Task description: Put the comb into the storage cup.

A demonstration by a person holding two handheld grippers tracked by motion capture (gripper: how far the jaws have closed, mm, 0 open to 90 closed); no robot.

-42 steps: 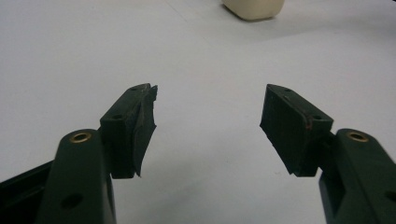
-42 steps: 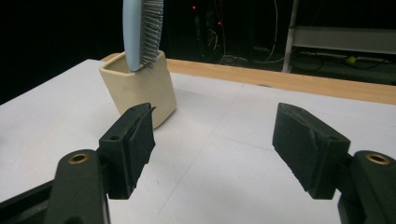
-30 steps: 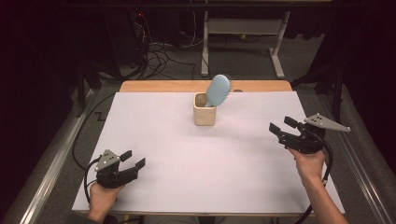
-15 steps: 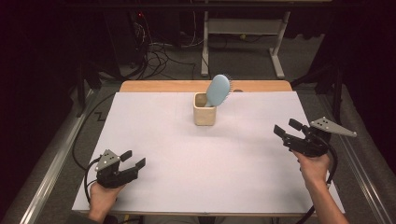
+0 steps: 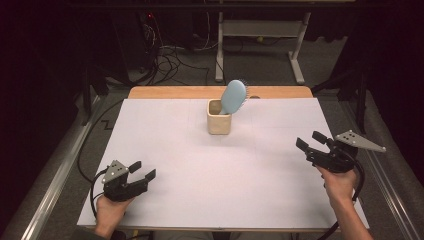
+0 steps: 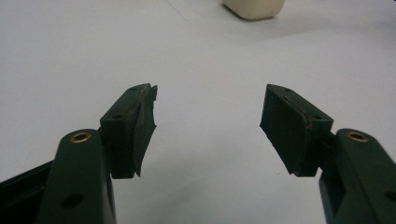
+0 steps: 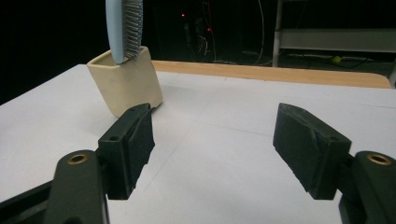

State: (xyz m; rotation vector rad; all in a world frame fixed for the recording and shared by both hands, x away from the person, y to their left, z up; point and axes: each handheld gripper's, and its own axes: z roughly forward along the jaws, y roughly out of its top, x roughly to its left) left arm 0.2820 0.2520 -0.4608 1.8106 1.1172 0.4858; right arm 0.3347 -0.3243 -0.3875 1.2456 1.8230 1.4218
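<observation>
hairbrush (image 5: 233, 96): pale blue, oval paddle head, smooth back, grey bristles on one face; stands handle-down in the cup, head leaning right above the rim.
cup (image 5: 219, 121): cream, squarish, matte walls, rounded corners; on the far middle of the table, well apart from both grippers.
table (image 5: 200, 175): flat white sheet over a wooden top, wood edge bare along the far side.
handling, brush: likely light, stiff plastic; smooth back may slip, bristle face gives some bite. best hold judged to be across the head's edges or the neck just above the rim, lifting straight up.
handling, cup: probably light enough to tip if the brush drags; may want steadying.
left gripper (image 5: 142, 170): near left, low over the table, jaws spread, nothing between them.
right gripper (image 5: 311, 141): right side, raised, jaws apart and empty, aimed toward the cup.
</observation>
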